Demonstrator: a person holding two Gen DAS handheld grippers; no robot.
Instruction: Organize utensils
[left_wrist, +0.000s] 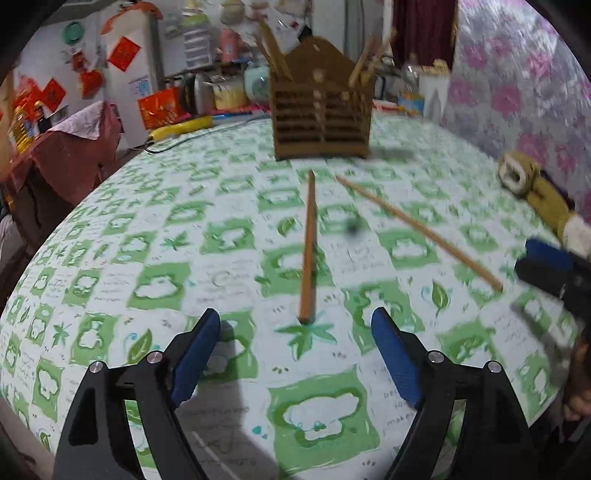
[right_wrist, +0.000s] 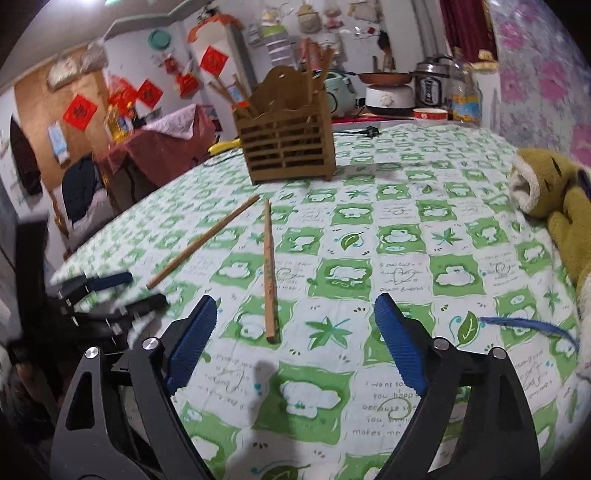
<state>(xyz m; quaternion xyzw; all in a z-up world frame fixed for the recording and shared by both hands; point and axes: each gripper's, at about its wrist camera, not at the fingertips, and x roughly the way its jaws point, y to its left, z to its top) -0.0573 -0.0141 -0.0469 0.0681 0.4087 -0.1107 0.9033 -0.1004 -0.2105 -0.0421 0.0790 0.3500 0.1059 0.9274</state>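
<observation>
**Both grippers apart over two loose chopsticks**

Nearest the left wrist camera, the left gripper (left_wrist: 295, 325) stood with its blue-padded black jaws wide apart and nothing between the pads. Just ahead of its tips lay the butt end of a reddish-brown wooden chopstick (left_wrist: 308, 247), flat on the green-and-white checked tablecloth (left_wrist: 159, 280), its thin end pointing toward the holder. A second, paler wooden chopstick (left_wrist: 417, 229) lay to its right, angled away, the two well apart at the near ends and closer at the far ends.

In the right wrist view, the right gripper (right_wrist: 295, 317) was likewise spread open, empty. The reddish chopstick (right_wrist: 270, 273) lay just inside its left pad line, untouched; the paler one (right_wrist: 203, 243) lay farther left, near the left gripper's black and blue fingers (right_wrist: 107, 280) at the frame edge.

Bare cloth lay between chopsticks and holder, and broad open cloth to the right of them. On the right side of the table sat an olive-green plush toy with cream trim (right_wrist: 550, 192).

Farther back stood the brown slatted wooden utensil holder (right_wrist: 291, 147), upright, with several chopsticks leaning out of its top. Behind it, at the table's far edge, lay a yellow-handled tool (left_wrist: 181, 129) and kitchen appliances; detail there was blurred.
</observation>
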